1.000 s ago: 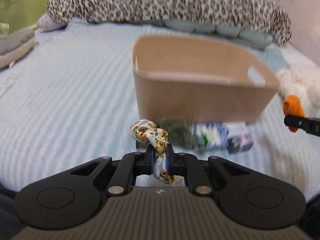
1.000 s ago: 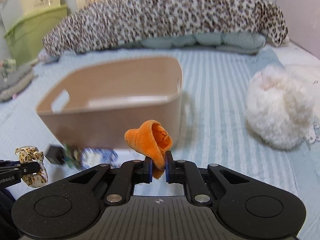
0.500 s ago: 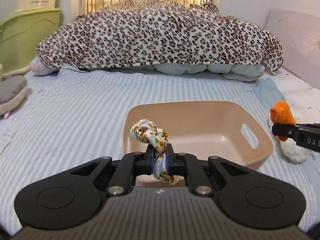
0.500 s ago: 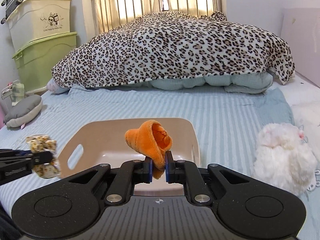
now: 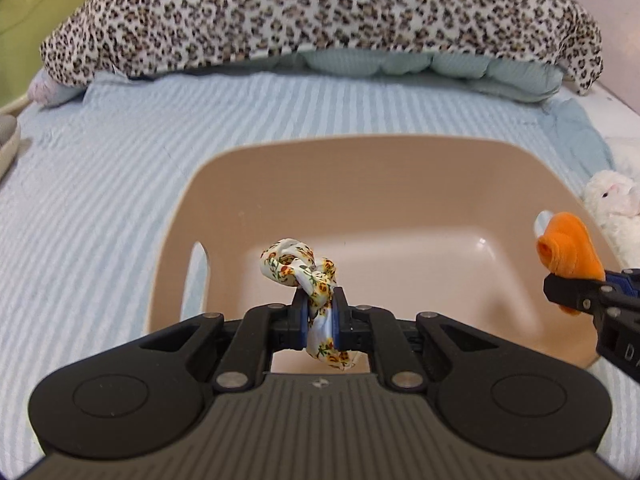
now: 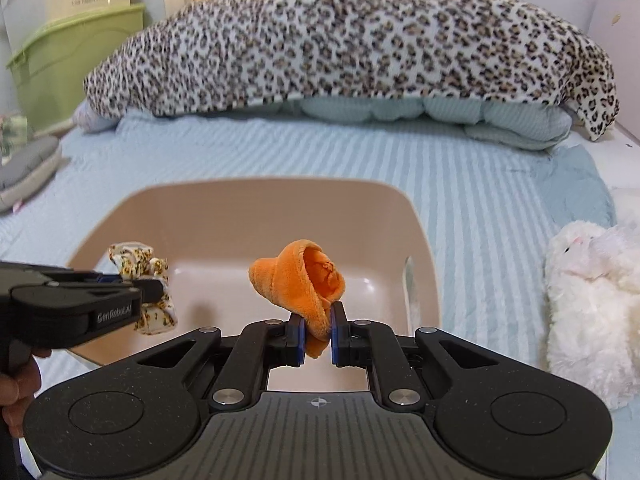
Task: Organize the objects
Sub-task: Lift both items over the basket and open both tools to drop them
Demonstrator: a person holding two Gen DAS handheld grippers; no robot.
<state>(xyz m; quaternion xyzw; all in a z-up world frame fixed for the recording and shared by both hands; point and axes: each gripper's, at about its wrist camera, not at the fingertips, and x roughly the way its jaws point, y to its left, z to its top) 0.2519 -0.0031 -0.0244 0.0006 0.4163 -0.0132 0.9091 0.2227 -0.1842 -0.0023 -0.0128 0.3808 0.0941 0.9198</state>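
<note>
A beige plastic bin (image 5: 392, 168) with handle slots sits on the striped bed, its inside bare; it also shows in the right wrist view (image 6: 256, 208). My left gripper (image 5: 319, 312) is shut on a knotted floral cloth (image 5: 298, 266) and holds it over the bin's near left part. My right gripper (image 6: 317, 330) is shut on an orange plush piece (image 6: 298, 280) above the bin's near right part. Each gripper shows in the other's view: the right one (image 5: 576, 286) with the orange piece (image 5: 568, 252), the left one (image 6: 148, 286) with the floral cloth (image 6: 138, 258).
A leopard-print blanket (image 6: 352, 40) lies over pillows at the head of the bed. A white plush toy (image 6: 592, 300) lies right of the bin. A grey cushion (image 6: 24, 168) and a green storage box (image 6: 72, 56) are at the left.
Both grippers have risen from beside the bin's near wall and moved forward over its open top, each still holding its item. The small items lying in front of the bin are out of view.
</note>
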